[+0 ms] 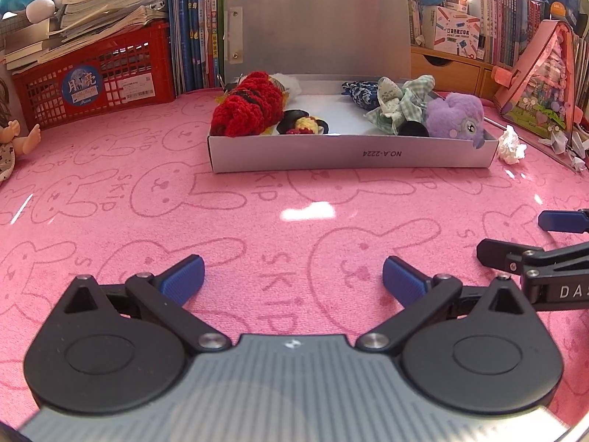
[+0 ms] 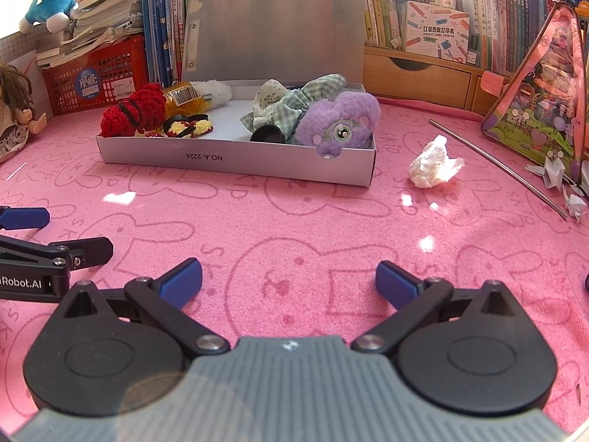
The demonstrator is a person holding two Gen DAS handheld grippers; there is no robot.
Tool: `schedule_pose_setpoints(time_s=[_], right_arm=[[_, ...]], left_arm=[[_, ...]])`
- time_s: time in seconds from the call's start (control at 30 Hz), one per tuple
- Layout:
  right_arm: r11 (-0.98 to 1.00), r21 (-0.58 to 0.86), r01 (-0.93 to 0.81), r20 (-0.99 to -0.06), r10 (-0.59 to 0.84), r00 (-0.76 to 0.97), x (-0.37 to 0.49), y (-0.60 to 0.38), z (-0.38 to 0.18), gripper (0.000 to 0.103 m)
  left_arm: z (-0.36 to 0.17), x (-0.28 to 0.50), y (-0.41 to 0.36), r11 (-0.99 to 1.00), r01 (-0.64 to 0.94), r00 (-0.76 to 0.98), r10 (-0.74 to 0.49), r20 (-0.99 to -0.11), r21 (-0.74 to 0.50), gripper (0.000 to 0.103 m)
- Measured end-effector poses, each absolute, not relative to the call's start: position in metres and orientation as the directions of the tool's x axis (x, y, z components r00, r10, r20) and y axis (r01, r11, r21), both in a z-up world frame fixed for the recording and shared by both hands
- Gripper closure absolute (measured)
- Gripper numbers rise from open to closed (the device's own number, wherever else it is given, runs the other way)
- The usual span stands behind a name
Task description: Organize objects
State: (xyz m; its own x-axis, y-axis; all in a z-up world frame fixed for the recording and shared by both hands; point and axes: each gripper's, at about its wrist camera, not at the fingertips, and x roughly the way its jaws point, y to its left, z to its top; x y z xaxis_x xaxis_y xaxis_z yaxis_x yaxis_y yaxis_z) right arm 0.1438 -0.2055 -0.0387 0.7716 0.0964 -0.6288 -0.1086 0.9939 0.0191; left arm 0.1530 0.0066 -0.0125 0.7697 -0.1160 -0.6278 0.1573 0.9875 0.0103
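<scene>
A shallow white box with its lid raised stands on the pink mat. Inside lie a red knitted toy, a small yellow-and-black item, checked and floral cloth pieces and a purple plush. My left gripper hovers open over the bare mat in front of the box, nothing between its fingers. My right gripper is open too, beside the left one, also with nothing in it.
A crumpled white tissue lies right of the box, with a thin metal rod behind it. A pink triangular toy package stands at right, a red crate and a doll at left. Books line the back.
</scene>
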Motion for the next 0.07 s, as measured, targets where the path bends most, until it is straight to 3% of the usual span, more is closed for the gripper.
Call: schedule_pose_setpoints(time_s=[0.07], right_arm=[[0.994,0.019,-0.109,-0.629,0.096,0.772,0.1439,-0.2053,-0.0388,0.0]], left_arm=[[-0.0125,0.153,0.0067,0.987,0.157,0.77,-0.116,-0.628,0.01,0.0]])
